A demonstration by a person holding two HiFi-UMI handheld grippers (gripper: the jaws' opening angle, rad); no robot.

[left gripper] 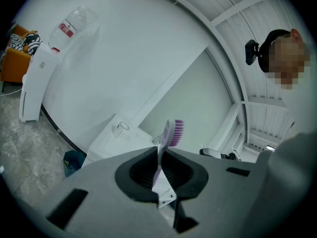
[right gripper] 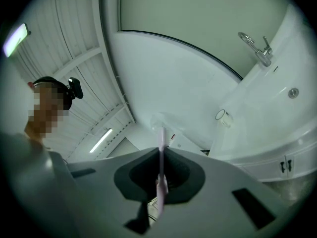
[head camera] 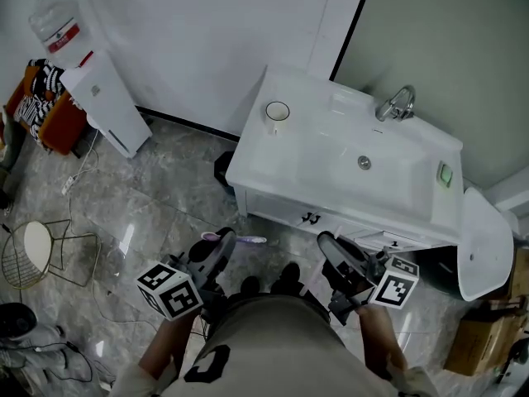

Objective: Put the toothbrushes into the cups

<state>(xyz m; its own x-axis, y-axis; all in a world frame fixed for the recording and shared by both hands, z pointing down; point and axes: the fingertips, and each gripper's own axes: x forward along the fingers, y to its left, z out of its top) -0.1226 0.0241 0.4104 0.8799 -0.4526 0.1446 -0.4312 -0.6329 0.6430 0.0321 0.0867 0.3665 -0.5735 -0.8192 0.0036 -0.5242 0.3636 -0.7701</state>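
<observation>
The left gripper [left gripper: 159, 155] is pinching a light, stiff purple-bristled white plastic toothbrush [left gripper: 171, 133] by its thin, probably slippery handle, and the right gripper [right gripper: 161, 157] is likewise clamping a pale pink plastic toothbrush [right gripper: 160, 139].

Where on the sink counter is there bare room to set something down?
Bare: the back ledge between the cup and the faucet, the front-left corner before the cup, and the basin around its drain. Tightest: the right rim by the small green item.
</observation>
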